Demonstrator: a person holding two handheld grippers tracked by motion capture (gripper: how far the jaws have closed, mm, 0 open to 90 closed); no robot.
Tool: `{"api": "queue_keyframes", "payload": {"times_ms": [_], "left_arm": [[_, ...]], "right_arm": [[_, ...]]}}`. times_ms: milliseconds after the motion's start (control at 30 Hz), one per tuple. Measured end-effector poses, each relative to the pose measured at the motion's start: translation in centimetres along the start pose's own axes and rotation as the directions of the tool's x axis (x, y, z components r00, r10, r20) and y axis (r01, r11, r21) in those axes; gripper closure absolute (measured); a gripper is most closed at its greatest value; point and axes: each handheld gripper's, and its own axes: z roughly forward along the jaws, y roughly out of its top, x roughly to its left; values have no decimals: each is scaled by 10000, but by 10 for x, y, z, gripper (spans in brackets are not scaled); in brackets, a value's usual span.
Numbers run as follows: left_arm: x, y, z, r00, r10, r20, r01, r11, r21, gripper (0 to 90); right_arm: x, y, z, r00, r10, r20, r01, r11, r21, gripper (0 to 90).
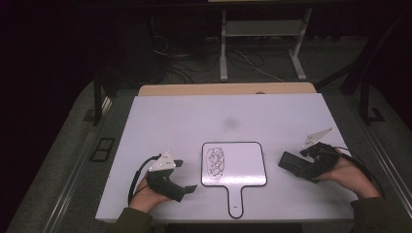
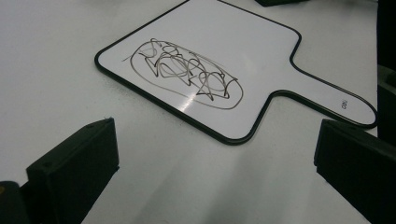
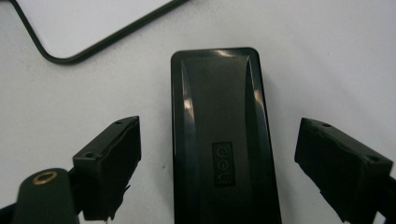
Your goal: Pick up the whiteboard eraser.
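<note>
Scribbles in dark marker fill the left half of a small white paddle-shaped whiteboard with a black rim and a short handle (image 1: 234, 167), which lies flat near the front edge of the white rectangular table (image 1: 194, 116) with its handle pointing toward the person. Just to the right of it, apart from its rim, lies a black oblong plastic eraser with an embossed brand mark on its back (image 3: 219, 135), and this is what the work in hand seems to centre on: the drawing looks due to be wiped off. The right gripper (image 3: 217, 163) sits low over the eraser with one jaw on each long side, lined up along its length so the narrow width falls between them; a clear strip of table shows on both sides, so the jaws are released and not yet pressing, though they straddle the block ready to clamp. In the high view the same eraser (image 1: 292, 162) pokes out toward the board from that gripper (image 1: 299, 165), whose hand rests on the table. The left gripper (image 2: 215, 154) waits at the board's left, jaws spread wide with nothing between them, aimed across at the scribble and the handle, probably placed there to steady the board by its handle or edge once wiping starts, since a light board on a smooth top could slide.
</note>
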Motion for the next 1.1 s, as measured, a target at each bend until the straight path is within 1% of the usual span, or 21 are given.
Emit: {"api": "queue_keyframes", "payload": {"times_ms": [167,200,267,367,400,467,567,633,700,800,900,1100], "left_arm": [[0,0,0,10000,35,17,-35,10000,10,0],[0,0,0,10000,27,23,-27,10000,8,0],[0,0,1,10000,32,26,-32,10000,12,0],[0,0,0,10000,61,35,-61,10000,17,0],[0,0,1,10000,48,42,-48,10000,14,0],[0,0,0,10000,51,44,-51,10000,13,0],[0,0,0,10000,64,44,-64,10000,20,0],[0,0,0,10000,63,48,-63,10000,19,0],[0,0,0,10000,71,49,-71,10000,24,0],[0,0,0,10000,60,48,-60,10000,14,0],[0,0,0,10000,74,49,-74,10000,18,0],[0,0,1,10000,2,59,-2,10000,16,0]], "right_arm": [[-1,-1,3,10000,-9,17,9,9998,196,141],[-1,-1,5,9999,-44,97,40,9993,369,143],[-1,-1,5,9999,-51,105,46,9990,442,148],[-1,-3,5,9999,-134,85,129,9983,570,219],[-1,-4,5,9999,-116,89,111,9981,610,224],[-2,-4,6,9998,-171,99,164,9975,680,265],[-2,-4,6,9997,-223,117,213,9969,760,275],[-1,-4,8,9994,-274,217,254,9960,858,309],[-1,-4,8,9994,-281,218,260,9958,880,310],[0,-4,7,9994,-342,66,335,9953,906,371],[1,-3,7,9988,-468,148,452,9942,974,377],[3,-2,7,9984,-509,247,479,9929,1085,380]]}}
